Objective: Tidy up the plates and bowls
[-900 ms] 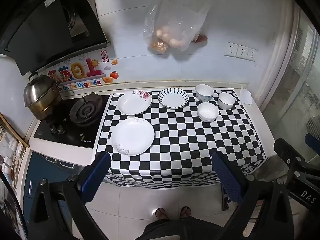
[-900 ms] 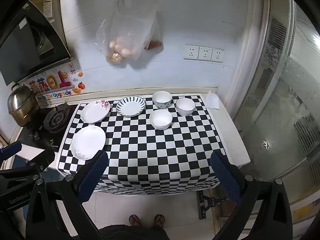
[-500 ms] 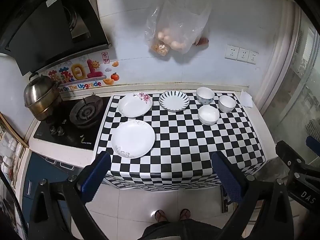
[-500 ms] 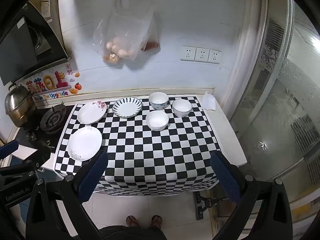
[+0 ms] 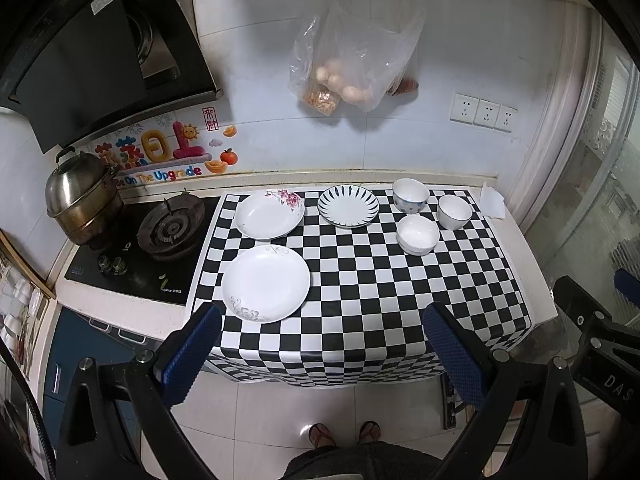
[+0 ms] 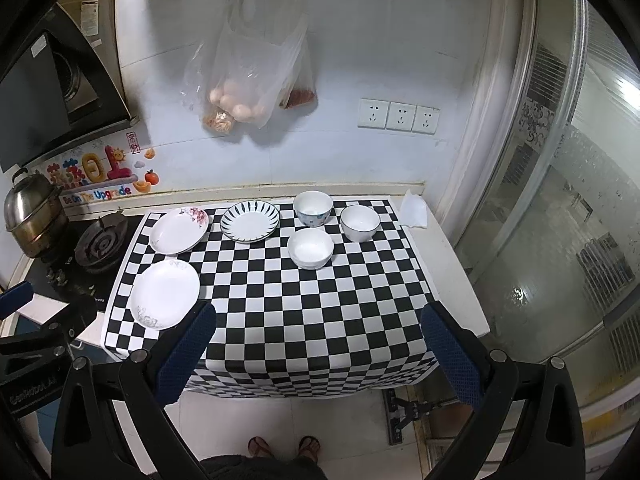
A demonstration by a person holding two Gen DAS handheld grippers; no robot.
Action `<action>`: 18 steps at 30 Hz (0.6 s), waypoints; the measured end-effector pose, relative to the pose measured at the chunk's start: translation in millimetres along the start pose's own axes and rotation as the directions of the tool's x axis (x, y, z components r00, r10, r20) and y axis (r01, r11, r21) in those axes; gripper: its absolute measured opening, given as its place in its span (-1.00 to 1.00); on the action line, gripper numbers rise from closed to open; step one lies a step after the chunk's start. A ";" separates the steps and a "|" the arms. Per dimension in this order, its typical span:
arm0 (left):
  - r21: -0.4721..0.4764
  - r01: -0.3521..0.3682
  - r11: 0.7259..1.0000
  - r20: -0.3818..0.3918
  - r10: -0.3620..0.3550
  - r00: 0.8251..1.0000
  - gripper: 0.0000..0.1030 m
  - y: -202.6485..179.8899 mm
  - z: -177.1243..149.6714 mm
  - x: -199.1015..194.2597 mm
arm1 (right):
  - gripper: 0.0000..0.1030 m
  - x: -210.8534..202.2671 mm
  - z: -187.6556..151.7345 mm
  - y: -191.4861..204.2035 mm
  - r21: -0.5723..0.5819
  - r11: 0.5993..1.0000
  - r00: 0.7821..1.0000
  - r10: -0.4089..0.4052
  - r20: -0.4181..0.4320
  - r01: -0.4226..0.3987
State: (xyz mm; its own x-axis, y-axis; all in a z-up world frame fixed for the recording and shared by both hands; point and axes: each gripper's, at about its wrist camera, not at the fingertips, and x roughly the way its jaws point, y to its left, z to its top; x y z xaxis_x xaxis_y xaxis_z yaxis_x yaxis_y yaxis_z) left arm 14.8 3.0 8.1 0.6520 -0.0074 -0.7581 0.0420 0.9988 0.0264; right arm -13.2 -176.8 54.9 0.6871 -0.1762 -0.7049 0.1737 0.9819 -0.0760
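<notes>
A: Status on plates and bowls?

B: Nothing stacked yet, by the look of it. All six pieces sit apart on the checkered bench (image 5: 360, 292). Landmark is the striped plate (image 5: 348, 205): floral plate (image 5: 269, 215) just beside it toward the stove, plain plate (image 5: 266, 283) nearer me than the floral one. Patterned bowl (image 5: 410, 195) on the striped plate's far side from the stove, rimmed bowl (image 5: 454, 212) beyond that, white bowl (image 5: 417, 234) nearer me.

A: Tools?

B: My left tool (image 5: 320, 350) and right tool (image 6: 318, 350) are both spread wide, empty, held back off the bench's front edge.

A: Orientation?

B: Everything's round, so no long axis. All mouths up, flat on their bases. The white bowl could be two nested; can't tell from here.

A: Left to do?

B: All of it, I reckon.
</notes>
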 end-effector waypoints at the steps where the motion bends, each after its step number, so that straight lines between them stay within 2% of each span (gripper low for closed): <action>1: -0.001 0.001 1.000 0.001 -0.001 1.000 1.00 0.2 -0.7 0.0 | 1.00 0.8 0.1 0.4 0.002 1.000 1.000 0.002 -0.001 -0.002; 18: -0.004 -0.006 1.000 0.010 0.006 1.000 1.00 5.6 1.4 8.1 | 1.00 7.5 5.7 0.4 0.013 1.000 1.000 -0.003 0.007 0.003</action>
State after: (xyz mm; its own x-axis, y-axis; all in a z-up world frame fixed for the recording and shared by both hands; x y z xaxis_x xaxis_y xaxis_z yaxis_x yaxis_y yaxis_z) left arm 21.4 8.5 3.0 0.6601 -0.0022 -0.7512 0.0350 0.9990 0.0278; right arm -3.9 -178.1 53.6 0.6914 -0.1795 -0.6999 0.1848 0.9804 -0.0689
